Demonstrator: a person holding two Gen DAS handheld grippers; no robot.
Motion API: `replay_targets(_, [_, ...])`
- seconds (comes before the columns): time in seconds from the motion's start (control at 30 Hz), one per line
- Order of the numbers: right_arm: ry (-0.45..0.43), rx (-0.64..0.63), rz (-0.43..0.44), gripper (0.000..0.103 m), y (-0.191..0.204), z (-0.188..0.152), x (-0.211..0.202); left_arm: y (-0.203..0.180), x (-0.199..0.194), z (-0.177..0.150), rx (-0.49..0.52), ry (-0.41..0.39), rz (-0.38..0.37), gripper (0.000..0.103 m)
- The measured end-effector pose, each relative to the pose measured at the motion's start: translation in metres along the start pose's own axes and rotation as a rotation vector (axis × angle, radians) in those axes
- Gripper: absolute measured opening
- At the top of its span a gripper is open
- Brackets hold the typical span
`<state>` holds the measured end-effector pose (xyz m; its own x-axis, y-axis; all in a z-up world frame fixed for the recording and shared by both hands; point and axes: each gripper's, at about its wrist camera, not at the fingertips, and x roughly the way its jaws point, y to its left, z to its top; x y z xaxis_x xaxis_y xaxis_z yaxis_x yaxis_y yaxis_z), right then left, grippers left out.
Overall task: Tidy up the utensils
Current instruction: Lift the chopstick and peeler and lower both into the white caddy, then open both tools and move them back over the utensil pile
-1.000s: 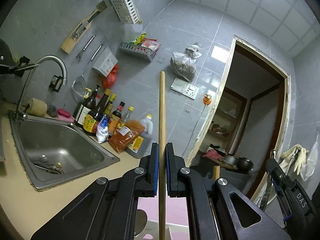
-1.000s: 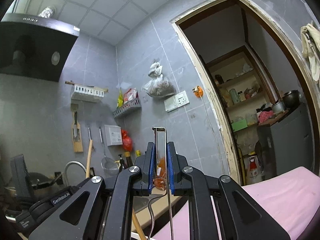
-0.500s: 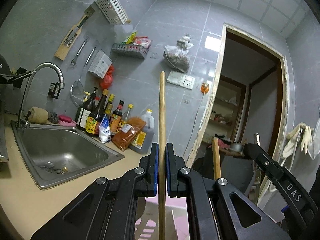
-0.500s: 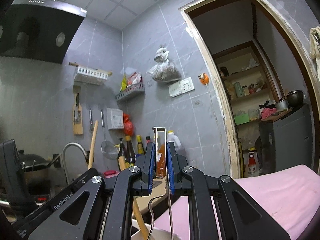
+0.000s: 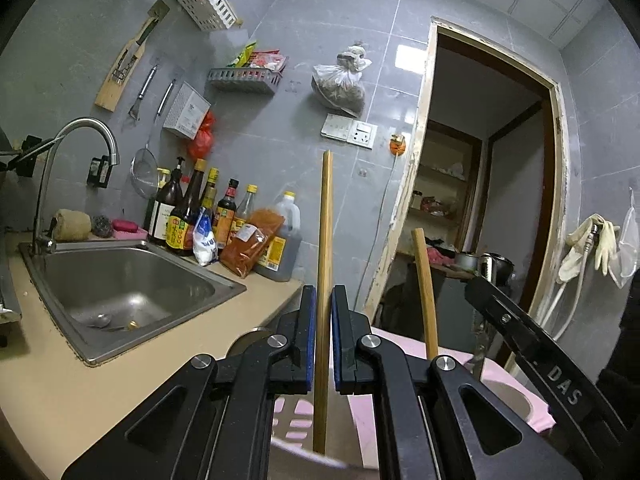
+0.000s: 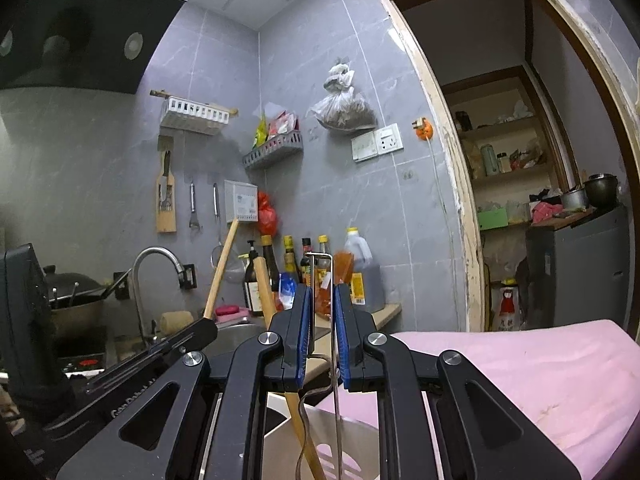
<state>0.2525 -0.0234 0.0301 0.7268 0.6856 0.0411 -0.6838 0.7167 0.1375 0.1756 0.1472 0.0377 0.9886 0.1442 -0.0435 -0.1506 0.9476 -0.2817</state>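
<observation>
Mid-transfer, judging by the pose: left gripper [image 5: 323, 344] clamped on an upright wooden stick [image 5: 325, 240], right gripper [image 6: 321, 336] pinching a thin wire handle [image 6: 330, 300], both above a pink holder [image 5: 516, 392] with 1 more wooden handle [image 5: 423, 280] leaning inside. Next, probably: lowering each straight down, then releasing.

I take the steel sink [image 5: 120, 284] as my landmark, sunk into the beige counter [image 5: 48, 392]. A curved faucet [image 5: 80, 132] rises at its far left corner. Behind its right rim I see a cluster of sauce bottles [image 5: 192, 208], with an oil jug [image 5: 280, 236] at the cluster's right end. On the grey tiled wall above the sink hang a white rack [image 5: 204, 0] and a knife board [image 5: 124, 64]. Well right of the sink stands an open doorway [image 5: 492, 160].
</observation>
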Motion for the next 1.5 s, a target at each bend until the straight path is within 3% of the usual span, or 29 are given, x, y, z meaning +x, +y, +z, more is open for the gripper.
replay_targets(0.1, [0.006,0.004,0.005,0.011,0.001,0.0,-0.001,0.004,-0.005,-0.001,-0.016,0.016,-0.015,0.005])
replay_targets(0.23, [-0.002,0.01,0.011,0.022,0.002,0.002,-0.005,0.006,-0.004,-0.001,-0.025,0.025,-0.016,0.006])
replay_targets(0.37, [-0.024,0.017,0.008,0.025,0.003,0.006,-0.011,0.006,-0.006,0.001,-0.027,0.032,-0.036,0.006])
replay_targets(0.47, [-0.046,0.025,-0.008,0.034,0.001,0.012,-0.018,0.005,-0.01,0.006,-0.028,0.028,-0.046,0.007])
replay_targets(0.53, [-0.057,0.033,-0.019,0.049,-0.001,0.015,-0.023,0.003,-0.013,0.01,-0.014,0.023,-0.045,0.007])
replay_targets(0.67, [-0.07,0.051,-0.065,0.055,-0.011,0.024,-0.039,-0.007,-0.02,0.014,0.035,0.029,-0.055,0.009])
replay_targets(0.77, [-0.07,0.071,-0.1,0.068,-0.019,0.027,-0.053,-0.016,-0.027,0.016,0.062,0.038,-0.074,0.02])
replay_targets(0.83, [-0.065,0.076,-0.126,0.075,-0.024,0.03,-0.064,-0.023,-0.032,0.017,0.079,0.039,-0.086,0.036])
replay_targets(0.97, [-0.049,0.077,-0.177,0.085,-0.035,0.035,-0.09,-0.039,-0.041,0.019,0.107,0.072,-0.13,0.044])
replay_targets(1.1, [-0.02,0.066,-0.226,0.103,-0.05,0.039,-0.121,-0.055,-0.048,0.018,0.124,0.127,-0.183,0.068])
replay_targets(1.13, [-0.01,0.059,-0.238,0.103,-0.053,0.041,-0.129,-0.06,-0.05,0.016,0.127,0.137,-0.197,0.074])
replay_targets(1.2, [0.013,0.04,-0.266,0.103,-0.061,0.043,-0.144,-0.07,-0.052,0.012,0.142,0.172,-0.226,0.078])
replay_targets(1.4, [0.14,0.008,-0.356,0.103,-0.089,0.043,-0.18,-0.1,-0.052,-0.009,0.197,0.295,-0.304,0.08])
replay_targets(1.5, [0.234,0.008,-0.395,0.103,-0.104,0.035,-0.191,-0.116,-0.043,-0.025,0.217,0.405,-0.351,0.08])
